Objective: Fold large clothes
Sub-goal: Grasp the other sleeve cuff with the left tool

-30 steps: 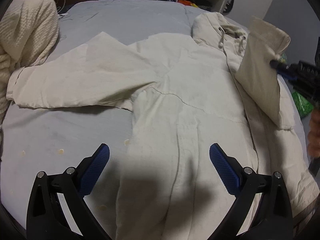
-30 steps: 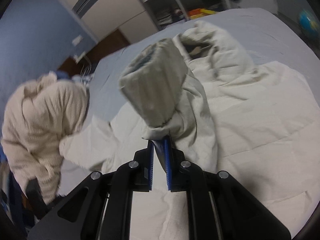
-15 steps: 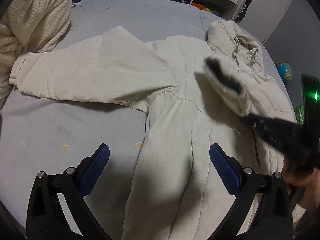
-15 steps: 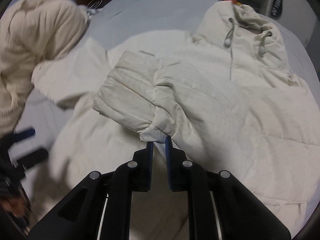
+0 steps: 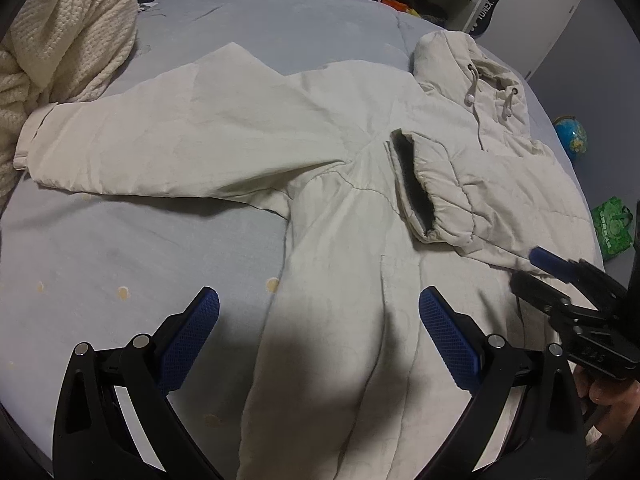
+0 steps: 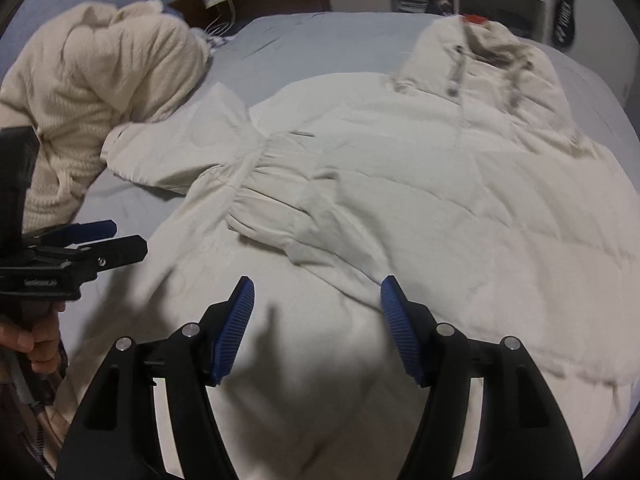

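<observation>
- On blue bed (image 5: 120, 240), far left: knit blanket (image 5: 60, 40) heaped by jacket (image 5: 340, 240)'s outstretched sleeve (image 5: 160, 140)
- L gripper (image 5: 319, 336): jaws wide, empty, over jacket hem
- Centre: jacket flat; other sleeve (image 5: 448, 196) folded across chest; hood (image 5: 472, 76) beyond
- R gripper (image 6: 317, 330): jaws just opened, nothing between, sleeve released

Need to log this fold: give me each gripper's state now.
Left gripper: open, holding nothing.
Right gripper: open, jaws just opened, folded sleeve released onto the jacket.
</observation>
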The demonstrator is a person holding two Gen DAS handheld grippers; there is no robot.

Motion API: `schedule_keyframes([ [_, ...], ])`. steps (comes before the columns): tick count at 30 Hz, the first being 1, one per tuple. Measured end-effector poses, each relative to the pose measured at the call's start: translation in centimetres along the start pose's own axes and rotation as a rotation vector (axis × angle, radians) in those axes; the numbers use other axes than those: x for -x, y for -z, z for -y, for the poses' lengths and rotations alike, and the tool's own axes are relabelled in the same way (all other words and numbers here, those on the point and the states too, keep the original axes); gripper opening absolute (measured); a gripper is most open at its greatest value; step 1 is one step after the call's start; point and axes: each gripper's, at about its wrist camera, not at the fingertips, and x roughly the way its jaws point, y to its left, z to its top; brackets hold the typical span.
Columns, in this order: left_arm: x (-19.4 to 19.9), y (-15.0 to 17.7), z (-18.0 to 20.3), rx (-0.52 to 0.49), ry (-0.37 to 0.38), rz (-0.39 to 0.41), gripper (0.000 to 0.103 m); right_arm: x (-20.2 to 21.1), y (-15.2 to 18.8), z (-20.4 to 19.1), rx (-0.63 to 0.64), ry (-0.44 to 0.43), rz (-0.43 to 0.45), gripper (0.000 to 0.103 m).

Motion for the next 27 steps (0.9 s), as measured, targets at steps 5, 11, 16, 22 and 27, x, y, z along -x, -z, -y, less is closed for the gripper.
schedule_keyframes([
  [5, 0.4, 0.2, 2.1, -0.070, 0.084, 0.027, 0.093, 2.0, 2.6, 3.9, -0.117, 0.026, 0.004, 0.062],
  [11, -1.0, -0.2, 6.0, -0.172, 0.237, -0.008, 0.065, 5.0, 6.3, 10.4, -0.317, 0.069, 0.041, 0.062],
  [16, -3.3, -1.8, 7.2, -0.134, 0.276, -0.023, 0.057, 7.2, 8.3, 14.5, -0.448, 0.087, 0.092, 0.062],
  [22, -4.3, -3.3, 7.5, -0.195, 0.187, 0.033, 0.002, 9.0, 9.8, 18.4, -0.592, 0.105, 0.137, 0.062],
  [27, -2.8, -4.7, 6.1, -0.141, 0.202, 0.090, 0.000, 9.5, 9.6, 20.0, -0.639, 0.122, 0.166, 0.062],
])
